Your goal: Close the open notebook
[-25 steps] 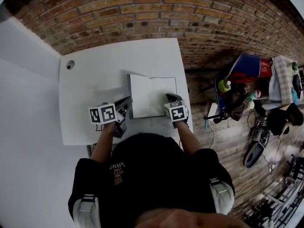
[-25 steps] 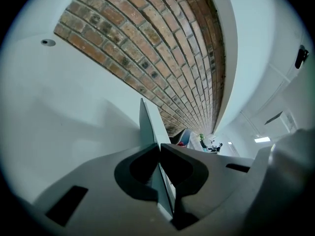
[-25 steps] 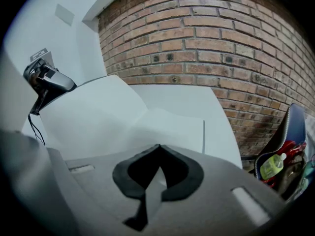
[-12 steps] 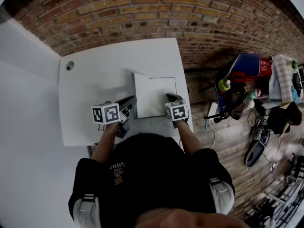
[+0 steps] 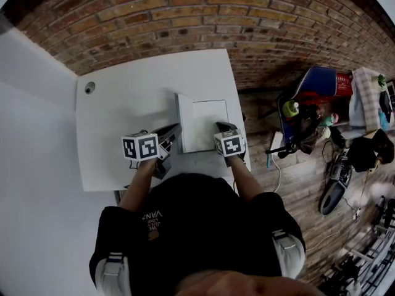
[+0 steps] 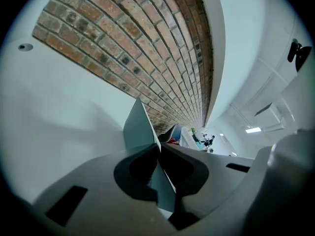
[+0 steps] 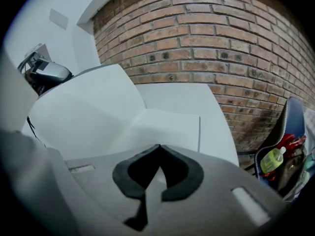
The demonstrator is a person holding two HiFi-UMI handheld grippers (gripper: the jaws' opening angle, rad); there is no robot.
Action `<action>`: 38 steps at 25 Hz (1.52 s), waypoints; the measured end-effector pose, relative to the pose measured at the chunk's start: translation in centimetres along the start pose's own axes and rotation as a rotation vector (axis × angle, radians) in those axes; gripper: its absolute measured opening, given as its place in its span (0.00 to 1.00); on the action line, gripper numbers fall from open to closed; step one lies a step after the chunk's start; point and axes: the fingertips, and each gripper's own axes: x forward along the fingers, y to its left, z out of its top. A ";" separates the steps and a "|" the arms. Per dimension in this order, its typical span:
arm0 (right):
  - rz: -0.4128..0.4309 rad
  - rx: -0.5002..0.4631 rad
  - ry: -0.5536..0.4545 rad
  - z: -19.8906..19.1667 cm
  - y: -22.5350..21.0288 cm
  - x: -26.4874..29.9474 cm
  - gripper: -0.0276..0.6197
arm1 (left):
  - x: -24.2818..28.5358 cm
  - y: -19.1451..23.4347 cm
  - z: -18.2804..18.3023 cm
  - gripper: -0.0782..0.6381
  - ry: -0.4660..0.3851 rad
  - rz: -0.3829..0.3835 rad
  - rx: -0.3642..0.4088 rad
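The notebook (image 5: 208,123) lies on the white table (image 5: 129,97) near its right edge, with its right half flat. Its grey left cover (image 5: 182,128) stands almost upright. My left gripper (image 5: 174,132) is shut on that cover's near edge; in the left gripper view the cover (image 6: 139,129) rises out of the left gripper (image 6: 158,149) as a thin sheet. My right gripper (image 5: 221,128) sits at the notebook's near right corner. In the right gripper view the right gripper (image 7: 158,149) has its tips together with a pale strip of the flat right page (image 7: 165,127) between them, and the raised half (image 7: 83,114) leans at left.
A round cable hole (image 5: 90,87) sits at the table's far left corner. A brick wall (image 5: 203,17) runs behind the table. To the right, past the table edge, a blue seat (image 5: 318,94) holds bottles and clutter on a wooden floor.
My left gripper has moved right and up with the cover, swinging it from nearly flat to almost upright, so the open spread looks narrower. The right gripper has stayed put.
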 end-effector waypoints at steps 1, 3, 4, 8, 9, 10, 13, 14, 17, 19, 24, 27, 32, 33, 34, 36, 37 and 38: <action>-0.006 -0.004 -0.002 0.1 0.0 -0.2 0.04 | 0.1 0.0 0.0 0.16 0.003 0.002 0.006; -0.011 -0.007 -0.011 0.2 -0.2 -0.5 0.04 | 0.3 -0.1 0.1 0.16 0.008 0.001 0.013; -0.013 -0.004 -0.015 0.2 -0.3 -0.6 0.04 | 0.4 -0.3 0.1 0.16 0.010 -0.004 0.014; -0.025 0.007 -0.039 0.8 -0.6 -1.6 0.04 | 1.0 -1.1 0.0 0.16 0.016 -0.033 0.015; -0.028 0.009 -0.046 1.0 -0.7 -1.9 0.04 | 1.1 -1.2 0.0 0.16 0.019 -0.032 0.019; -0.031 0.012 -0.055 1.2 -0.8 -2.1 0.04 | 1.2 -1.3 0.0 0.16 0.021 -0.033 0.023; -0.041 0.025 -0.075 1.7 -0.9 -3.1 0.04 | 1.5 -1.8 0.0 0.16 0.023 -0.055 0.022; -0.046 0.027 -0.082 1.7 -1.1 -3.3 0.04 | 1.6 -1.9 -0.1 0.16 0.025 -0.058 0.022; -0.059 0.025 -0.102 1.9 -1.5 -3.9 0.04 | 1.8 -1.9 -0.1 0.16 0.027 -0.062 0.022; -0.073 0.029 -0.109 2.0 -1.9 -4.5 0.04 | 2.0 -2.2 -0.1 0.16 0.029 -0.068 0.022; -0.111 0.046 -0.121 1.9 -2.6 -5.8 0.04 | 2.4 -2.7 -0.2 0.16 0.036 -0.084 0.029; -0.130 0.055 -0.128 1.8 -3.2 -6.5 0.04 | 2.6 -2.9 -0.2 0.16 0.041 -0.092 0.033; -0.156 0.064 -0.141 1.3 -4.0 -7.6 0.04 | 3.2 -3.5 -0.4 0.16 0.050 -0.110 0.041; -0.159 0.067 -0.144 1.2 -4.1 -7.8 0.04 | 3.3 -3.6 -0.4 0.16 0.051 -0.114 0.042; -0.162 0.070 -0.145 1.1 -4.1 -8.0 0.04 | 3.5 -3.7 -0.4 0.16 0.052 -0.118 0.042; -0.167 0.077 -0.150 1.0 -4.2 -8.3 0.04 | 3.7 -4.0 -0.4 0.16 0.054 -0.126 0.043; -0.168 0.081 -0.154 1.0 -4.3 -8.4 0.04 | 3.9 -4.1 -0.4 0.16 0.055 -0.130 0.044; -0.169 0.084 -0.157 1.0 -4.3 -8.6 0.04 | 4.0 -4.2 -0.4 0.16 0.057 -0.133 0.046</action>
